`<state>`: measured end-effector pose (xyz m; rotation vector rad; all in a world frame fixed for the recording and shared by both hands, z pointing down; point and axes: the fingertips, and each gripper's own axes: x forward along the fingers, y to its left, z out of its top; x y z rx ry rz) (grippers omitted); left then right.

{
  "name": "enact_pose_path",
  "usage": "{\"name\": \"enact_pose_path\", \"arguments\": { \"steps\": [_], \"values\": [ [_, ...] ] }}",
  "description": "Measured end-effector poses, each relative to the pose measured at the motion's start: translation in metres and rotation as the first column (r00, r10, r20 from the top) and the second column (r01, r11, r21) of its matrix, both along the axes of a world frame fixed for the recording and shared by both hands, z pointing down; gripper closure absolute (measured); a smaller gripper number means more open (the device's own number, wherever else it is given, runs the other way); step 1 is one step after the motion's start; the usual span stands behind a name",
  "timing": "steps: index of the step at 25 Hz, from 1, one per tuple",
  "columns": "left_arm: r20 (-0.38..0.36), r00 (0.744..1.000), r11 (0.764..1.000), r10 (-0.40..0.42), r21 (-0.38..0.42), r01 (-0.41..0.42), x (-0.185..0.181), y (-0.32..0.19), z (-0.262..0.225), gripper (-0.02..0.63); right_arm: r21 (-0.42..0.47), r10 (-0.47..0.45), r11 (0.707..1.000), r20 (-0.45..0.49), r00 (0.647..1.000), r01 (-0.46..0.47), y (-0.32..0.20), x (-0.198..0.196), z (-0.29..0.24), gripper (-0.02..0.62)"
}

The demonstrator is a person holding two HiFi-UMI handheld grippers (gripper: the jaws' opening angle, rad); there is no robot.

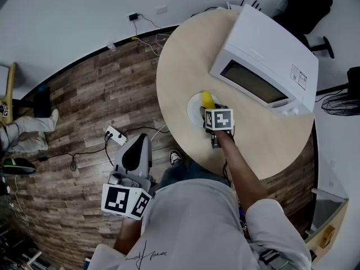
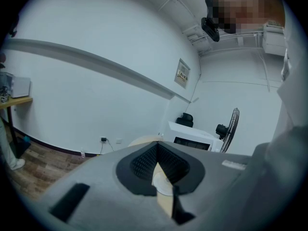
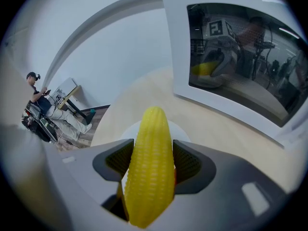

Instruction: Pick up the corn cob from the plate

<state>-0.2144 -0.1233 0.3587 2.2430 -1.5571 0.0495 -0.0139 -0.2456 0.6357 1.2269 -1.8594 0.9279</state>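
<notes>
My right claw (image 3: 153, 150) is clamped on the corn cob (image 3: 150, 182). The grasp is done. In my judgement, lifting clear of the plate (image 3: 182, 130) remains.

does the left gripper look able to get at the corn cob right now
Probably not: the left gripper hangs beyond the table, over the floor, and the right gripper has its jaws closed round the corn cob.
</notes>
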Motion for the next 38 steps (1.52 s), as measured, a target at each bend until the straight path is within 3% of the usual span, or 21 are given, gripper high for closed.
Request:
{"name": "enact_pose_path", "arguments": {
  "steps": [22, 38],
  "values": [
    [-0.007, 1.0, 0.999, 0.024, 0.03, -0.024, 0.011, 0.008, -0.012, 0.615, 0.064, 0.017, 0.998, 0.037, 0.999, -0.02, 0.009, 0.007, -0.032, 0.327],
    [0.006, 1.0, 0.999, 0.009, 0.037, -0.009, 0.011, 0.019, -0.015, 0.615, 0.135, 0.031, 0.99, 0.127, 0.991, -0.048, 0.02, 0.014, -0.069, 0.327]
  ]
}}
